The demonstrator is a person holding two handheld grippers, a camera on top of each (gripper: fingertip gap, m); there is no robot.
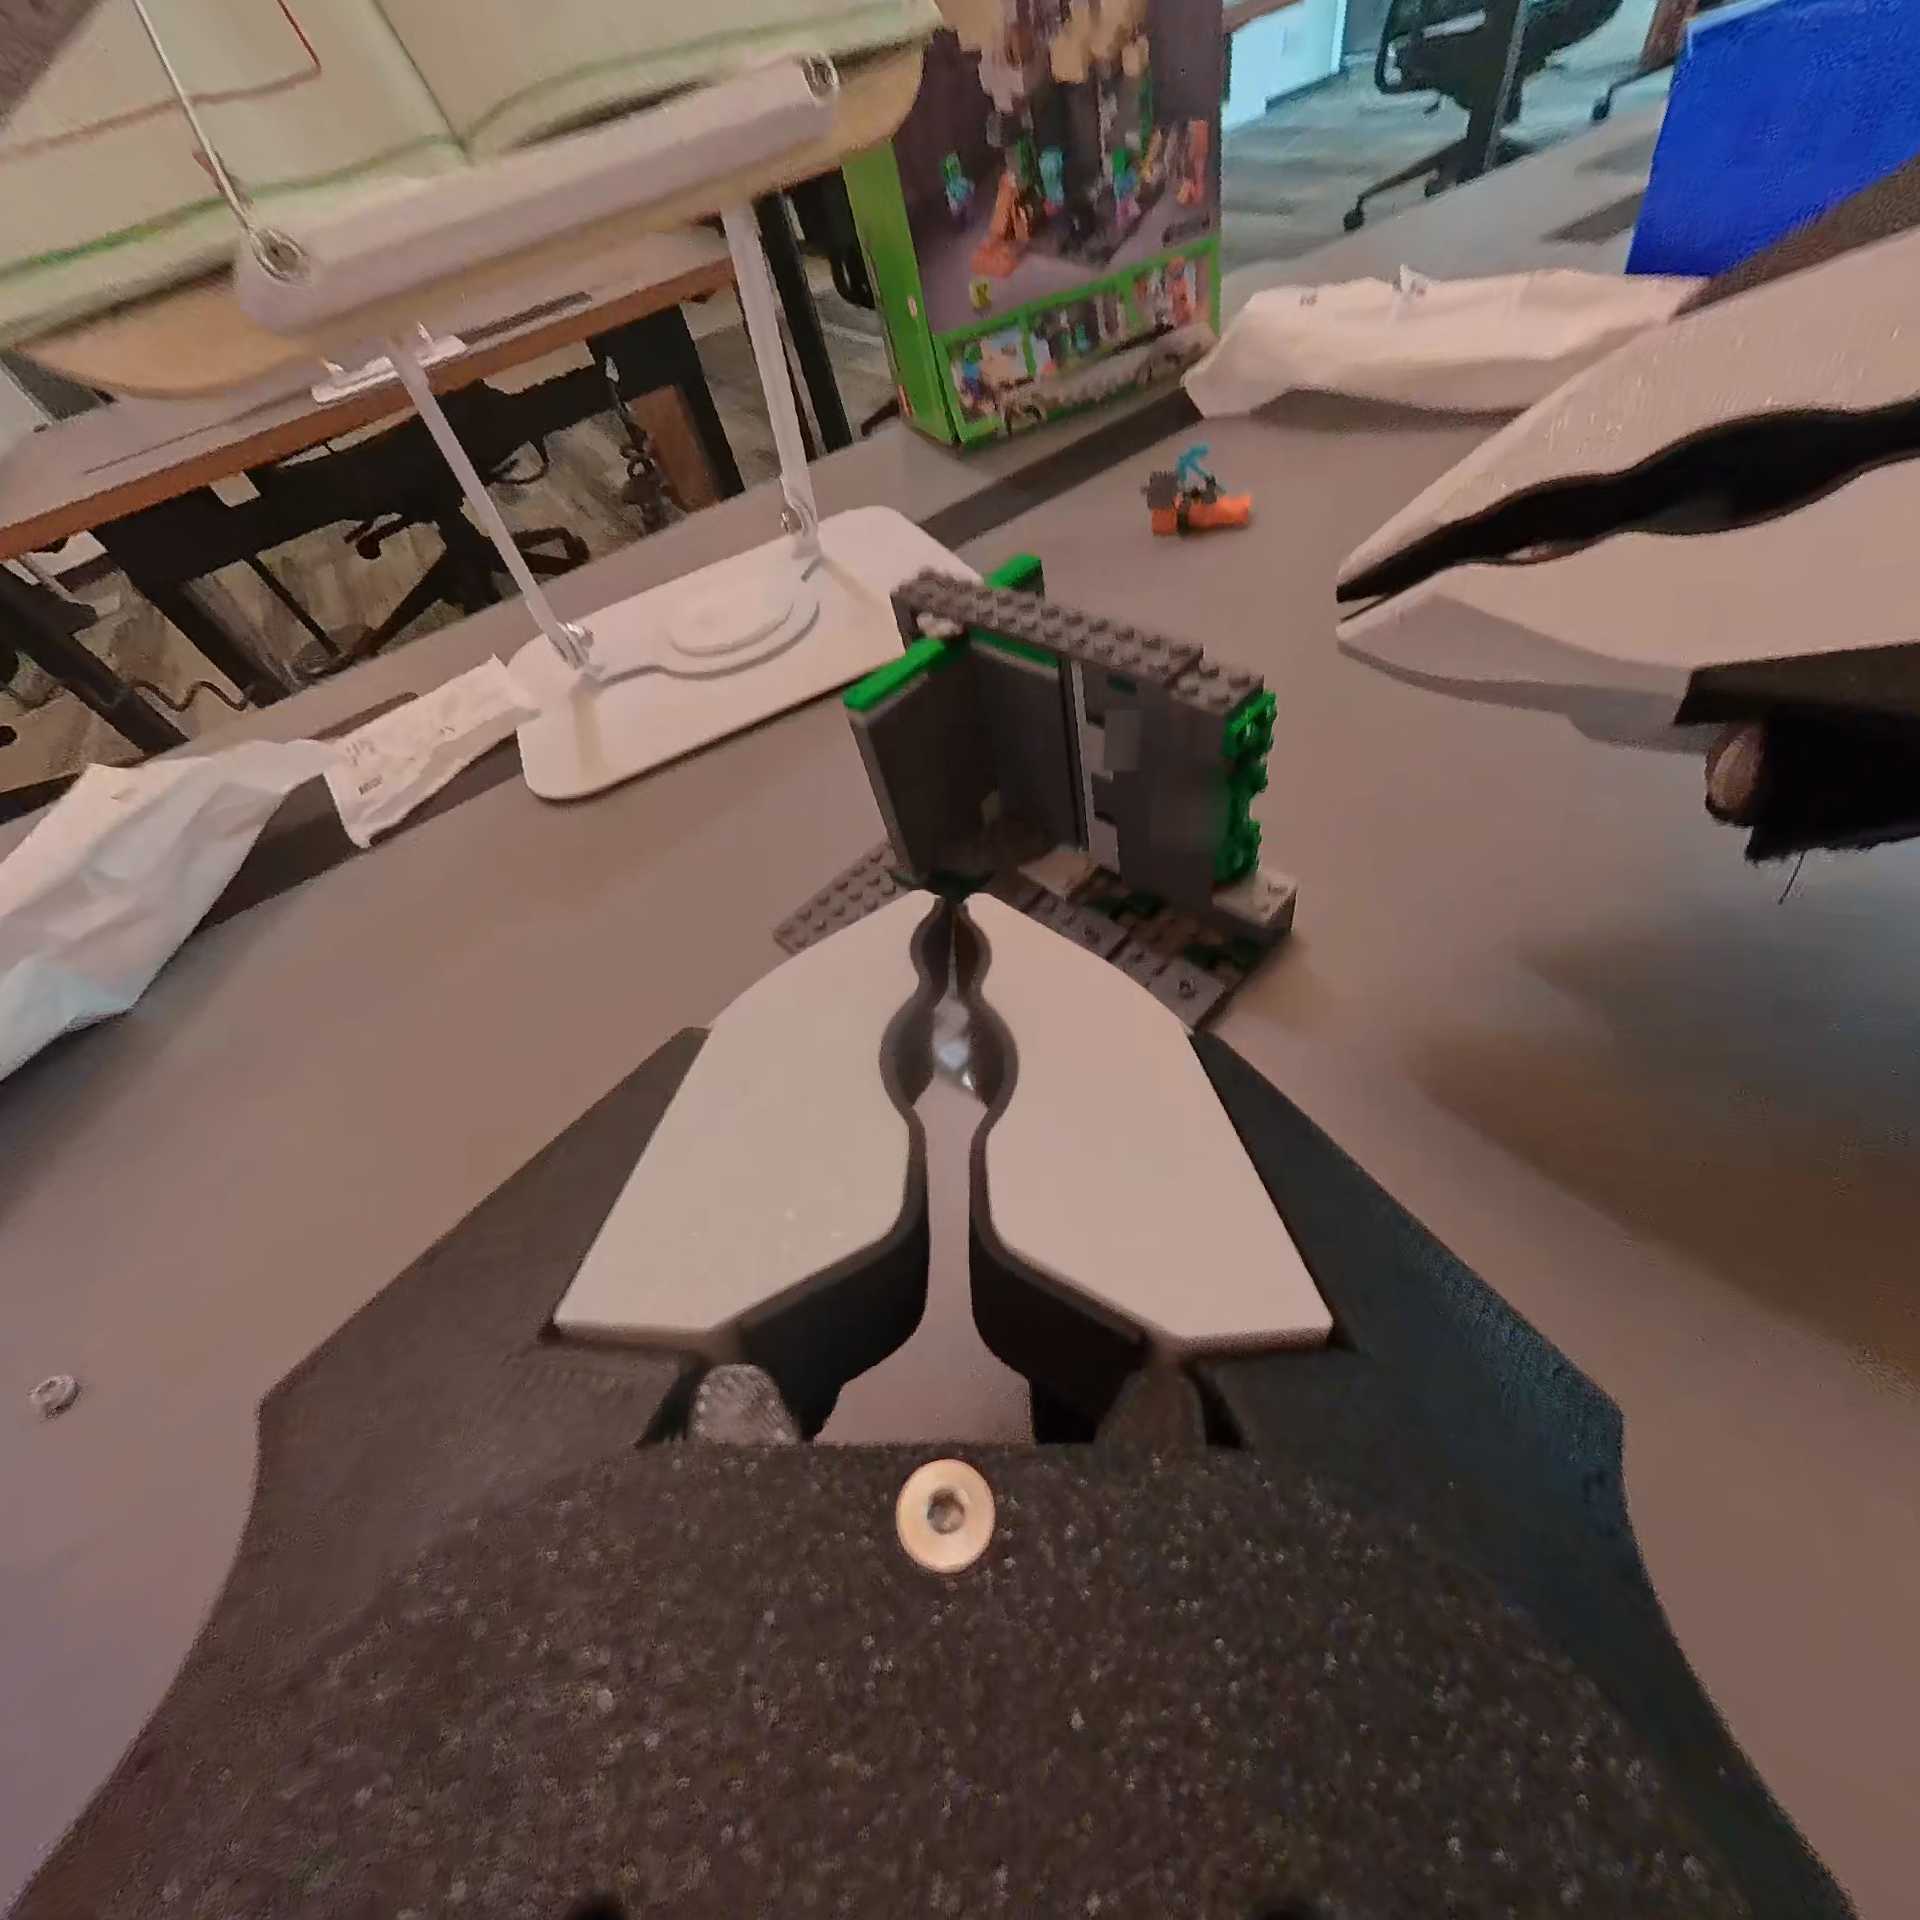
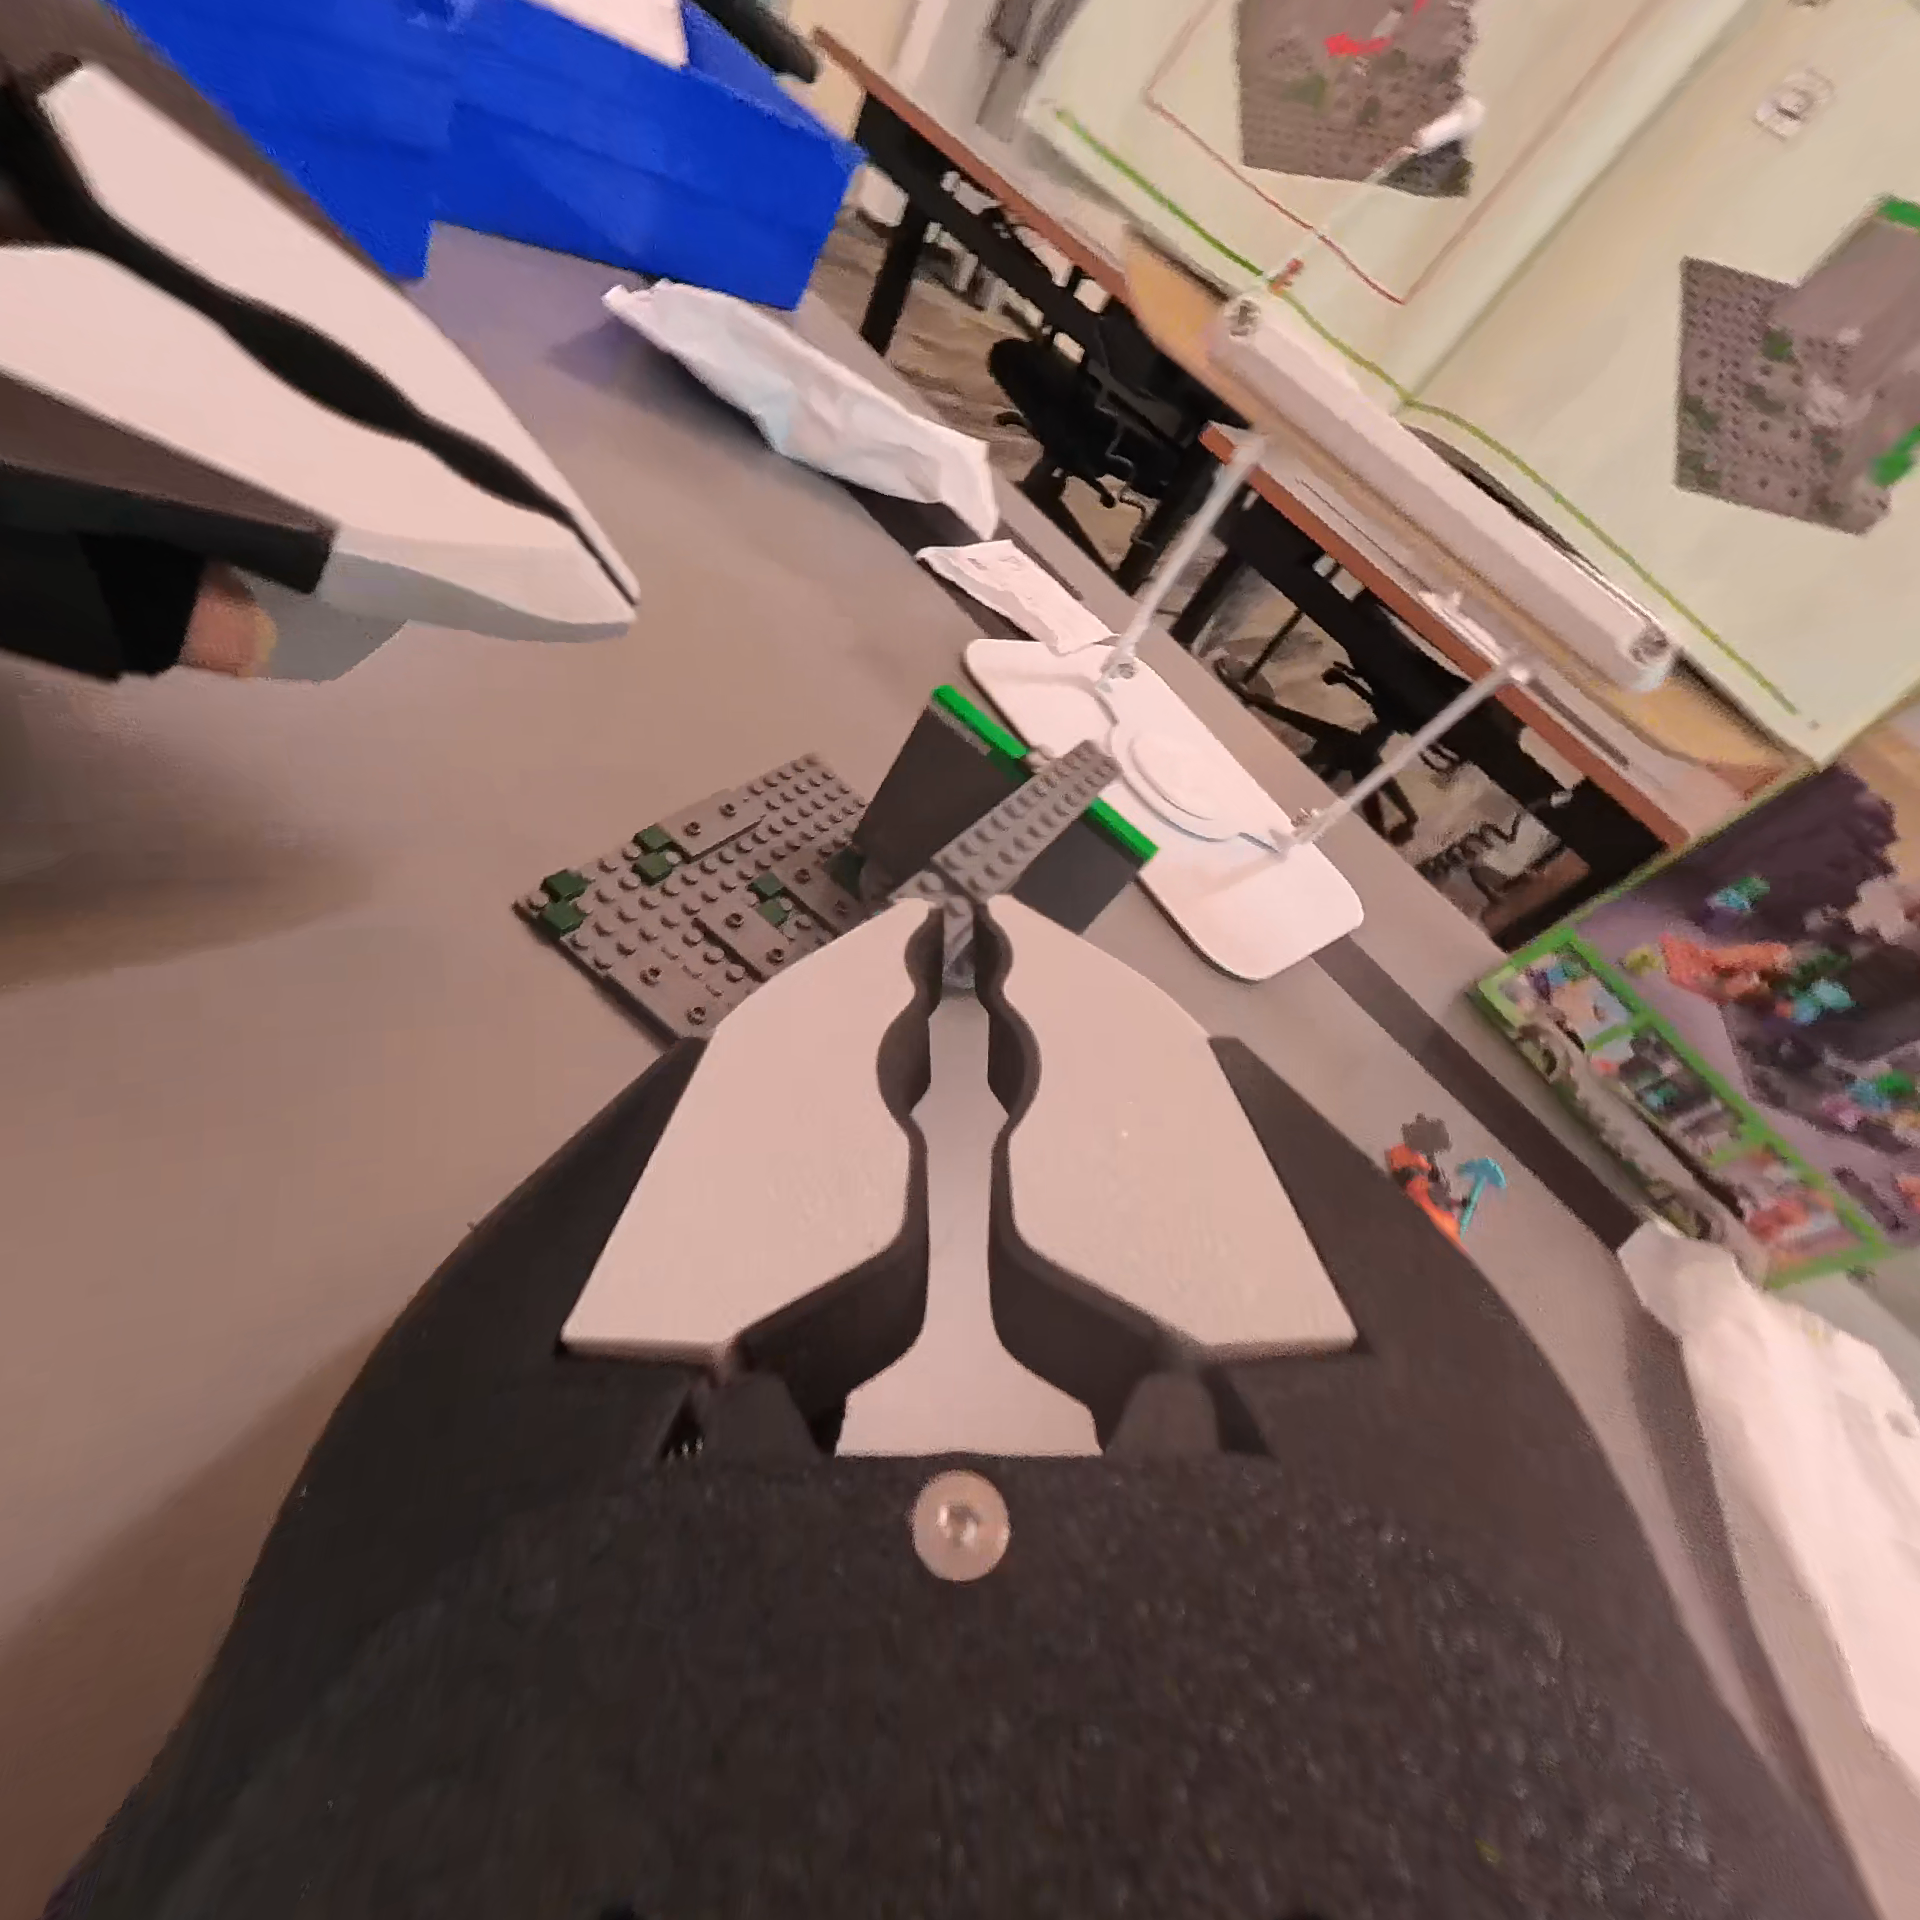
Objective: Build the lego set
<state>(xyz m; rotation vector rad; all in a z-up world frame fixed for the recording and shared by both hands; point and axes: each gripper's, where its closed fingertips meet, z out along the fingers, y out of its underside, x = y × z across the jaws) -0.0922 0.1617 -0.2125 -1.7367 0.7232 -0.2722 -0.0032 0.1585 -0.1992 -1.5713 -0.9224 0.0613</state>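
A grey and green Lego build (image 1: 1070, 748) stands on a dark grey baseplate (image 1: 842, 904) in the middle of the grey table. Its walls are upright and a long grey plate lies across the top. My left gripper (image 1: 951, 902) is shut, with its tips just in front of the build's open side. My right gripper (image 2: 958, 912) hovers above the build's near end (image 2: 1029, 821). It is shut on what looks like a small grey piece (image 2: 958, 956). The right gripper also shows in the left wrist view (image 1: 1342, 601), raised to the right of the build. The left gripper shows at the upper left of the right wrist view (image 2: 629, 608).
A white stand (image 1: 717, 665) with an open instruction booklet (image 2: 1558, 208) is behind the build. The Lego box (image 1: 1060, 239), a small orange minifigure (image 1: 1195, 504), crumpled white bags (image 1: 125, 862) (image 1: 1434, 343) and a blue bin (image 1: 1787, 135) ring the work area. Some 10 cm of space lies between my two pairs of fingers.
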